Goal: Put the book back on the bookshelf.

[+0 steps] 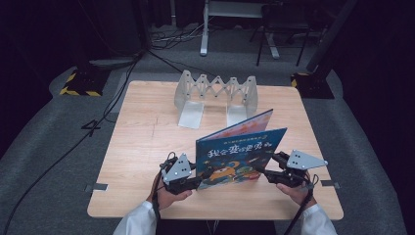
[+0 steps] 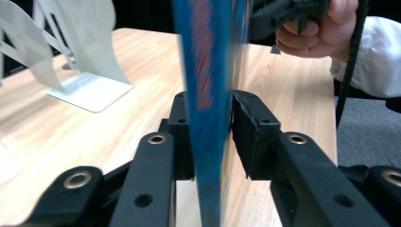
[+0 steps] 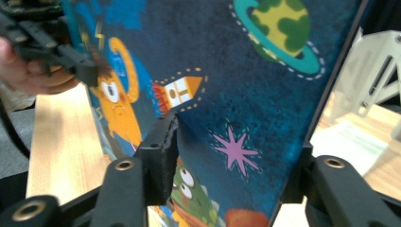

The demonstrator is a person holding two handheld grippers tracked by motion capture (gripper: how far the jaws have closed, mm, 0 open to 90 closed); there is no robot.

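While you hold the thin blue picture book (image 1: pixel 238 157) upright over the wooden table's (image 1: pixel 142 142) near edge, left gripper (image 1: pixel 192 183) and right gripper (image 1: pixel 270 175) clamping its lower corners, expect its light, glossy covers to flex and slip; grip near the spine.

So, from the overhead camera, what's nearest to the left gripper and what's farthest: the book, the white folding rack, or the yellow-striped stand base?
1. Book: held by the left gripper.
2. Folding rack: across the table's far side.
3. Striped base: floor, far left.
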